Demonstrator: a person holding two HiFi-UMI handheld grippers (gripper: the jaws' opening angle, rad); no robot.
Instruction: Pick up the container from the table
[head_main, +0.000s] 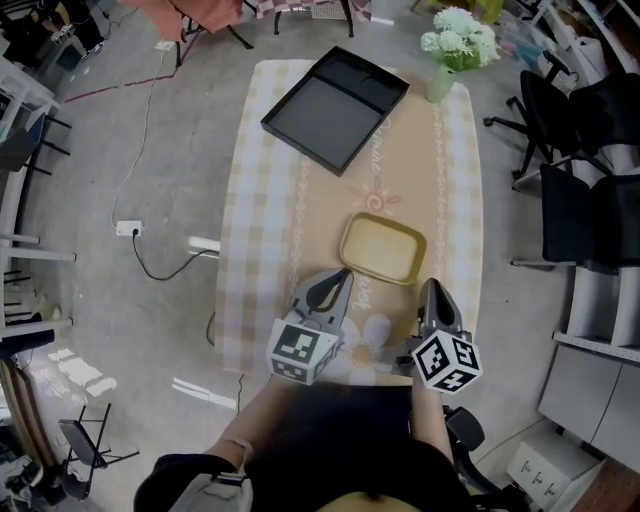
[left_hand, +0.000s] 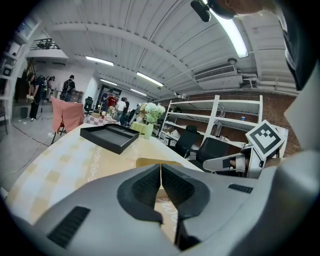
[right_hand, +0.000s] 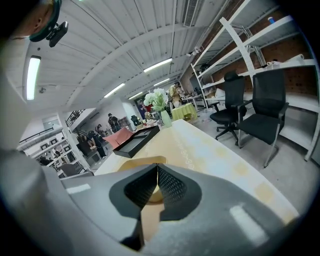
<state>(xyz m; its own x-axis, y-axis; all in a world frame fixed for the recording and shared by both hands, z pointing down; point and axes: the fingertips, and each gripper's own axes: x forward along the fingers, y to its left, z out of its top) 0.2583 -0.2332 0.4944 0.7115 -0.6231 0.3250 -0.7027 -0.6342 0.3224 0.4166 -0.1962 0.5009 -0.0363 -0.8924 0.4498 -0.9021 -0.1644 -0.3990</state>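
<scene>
A shallow yellow rectangular container (head_main: 382, 248) lies on the table (head_main: 270, 215) just past both grippers. My left gripper (head_main: 343, 273) points at its near left corner, jaws shut with nothing between them. My right gripper (head_main: 430, 285) is shut and empty too, close to the container's near right corner. In the left gripper view the container (left_hand: 150, 161) shows just beyond the closed left gripper (left_hand: 160, 167), with the right gripper (left_hand: 212, 163) to the side. In the right gripper view the container (right_hand: 137, 162) peeks over the closed right gripper (right_hand: 157, 169).
A black tray (head_main: 334, 107) sits at the table's far end, with a vase of white flowers (head_main: 455, 45) at the far right corner. Black office chairs (head_main: 575, 150) and shelving stand to the right. A cable and socket (head_main: 129, 228) lie on the floor at the left.
</scene>
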